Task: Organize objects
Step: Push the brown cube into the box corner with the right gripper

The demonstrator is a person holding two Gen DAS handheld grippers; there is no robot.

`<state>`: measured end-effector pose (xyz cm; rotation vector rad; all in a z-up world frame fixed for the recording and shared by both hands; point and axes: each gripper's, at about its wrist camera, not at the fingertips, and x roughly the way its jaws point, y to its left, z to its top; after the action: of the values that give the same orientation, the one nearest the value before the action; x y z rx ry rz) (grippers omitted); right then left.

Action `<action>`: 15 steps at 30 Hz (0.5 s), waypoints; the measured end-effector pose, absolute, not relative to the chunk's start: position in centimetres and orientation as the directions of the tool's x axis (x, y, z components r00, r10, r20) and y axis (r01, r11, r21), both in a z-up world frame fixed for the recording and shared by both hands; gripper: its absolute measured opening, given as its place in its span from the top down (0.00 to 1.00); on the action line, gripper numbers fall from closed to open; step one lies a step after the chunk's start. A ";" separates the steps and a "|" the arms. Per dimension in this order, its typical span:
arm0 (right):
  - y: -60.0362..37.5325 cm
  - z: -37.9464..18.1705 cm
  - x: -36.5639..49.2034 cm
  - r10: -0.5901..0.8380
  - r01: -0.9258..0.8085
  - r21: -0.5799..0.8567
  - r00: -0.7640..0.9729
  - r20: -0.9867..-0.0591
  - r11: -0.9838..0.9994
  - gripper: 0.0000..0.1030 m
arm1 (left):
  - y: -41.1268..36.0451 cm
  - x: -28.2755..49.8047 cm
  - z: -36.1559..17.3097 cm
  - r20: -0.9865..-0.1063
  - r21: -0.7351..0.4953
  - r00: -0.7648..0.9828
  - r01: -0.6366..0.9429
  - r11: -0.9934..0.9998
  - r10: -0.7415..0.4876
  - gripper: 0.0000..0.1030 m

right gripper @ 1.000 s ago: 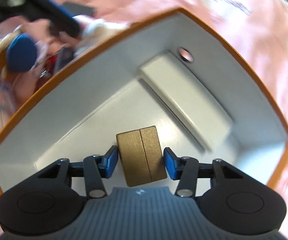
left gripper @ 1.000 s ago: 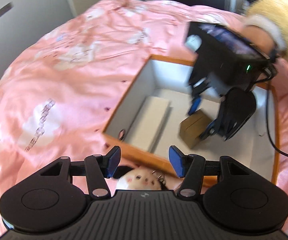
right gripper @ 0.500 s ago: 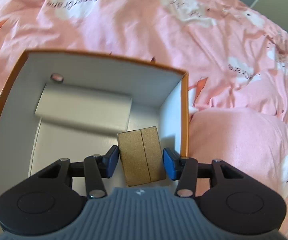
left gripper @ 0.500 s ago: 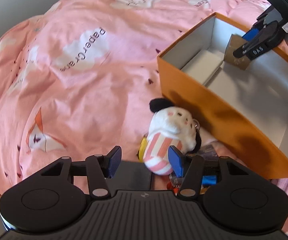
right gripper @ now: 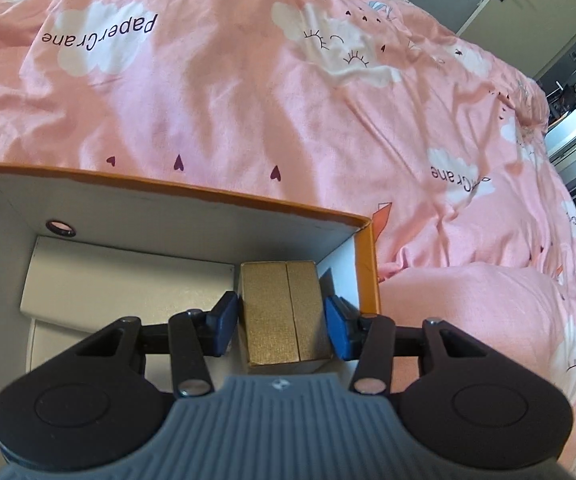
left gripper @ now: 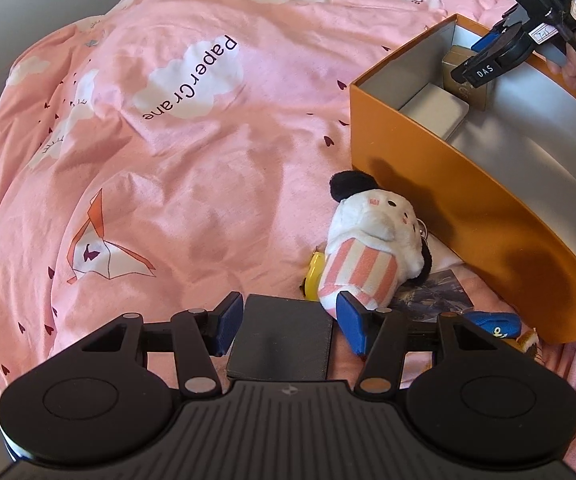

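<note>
A bed is carrying everything, covered by a pink duvet (left gripper: 192, 184) printed with white clouds, hearts and the words "PaperCrane"; a grey wardrobe door with a handle (right gripper: 527, 4) is showing beyond it in the right wrist view.

The orange cardboard box (right gripper: 367, 264) with a white inside is sitting under the right claw (right gripper: 281, 322); the claw's blue pads are standing on either side of a gold gift box (right gripper: 284, 316), which is filling nearly the whole gap, the left pad looking pressed to it, though whether the right pad is touching or just clear of it cannot be told; the gold box is sitting in the far right corner of the orange box, just right of a flat white box (right gripper: 128, 280) lying along the far wall ahead-left of the claw.

The left claw (left gripper: 289, 326) is hovering with its pads apart above a dark grey flat case (left gripper: 284, 336) lying on the duvet between them; a white plush toy (left gripper: 371, 248) with a black ear and a pink-striped body is lying just ahead-right of the claw, its lower end beside the right pad; a yellow object (left gripper: 313, 276) is peeking out on the plush's left; a dark printed card (left gripper: 431, 296) and a blue item (left gripper: 495, 326) are lying to the right, against the orange box's wall (left gripper: 467, 236).
</note>
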<state>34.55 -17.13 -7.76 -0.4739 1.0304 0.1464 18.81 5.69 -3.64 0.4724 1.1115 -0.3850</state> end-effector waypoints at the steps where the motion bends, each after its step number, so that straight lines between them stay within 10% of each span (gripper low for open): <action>1: -17.3 -7.7 34.6 -0.088 -0.342 -0.301 0.519 -0.850 0.890 0.51 | 5.7 18.8 -3.7 -0.916 0.167 0.395 0.517 0.839 -0.061 0.38; 11: -18.6 -6.4 33.7 -0.013 -0.419 -0.246 0.487 -0.873 0.874 0.53 | 5.7 18.6 -3.7 -0.918 0.168 0.393 0.518 0.839 -0.059 0.38; 15: -18.9 -6.3 31.9 0.003 -0.479 -0.247 0.462 -0.887 0.842 0.75 | 6.0 18.5 -3.6 -0.917 0.175 0.396 0.508 0.843 -0.049 0.38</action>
<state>31.88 -18.95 -6.34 -0.5096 1.0587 0.3120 18.47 5.98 -3.58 0.4712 1.1167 -0.3698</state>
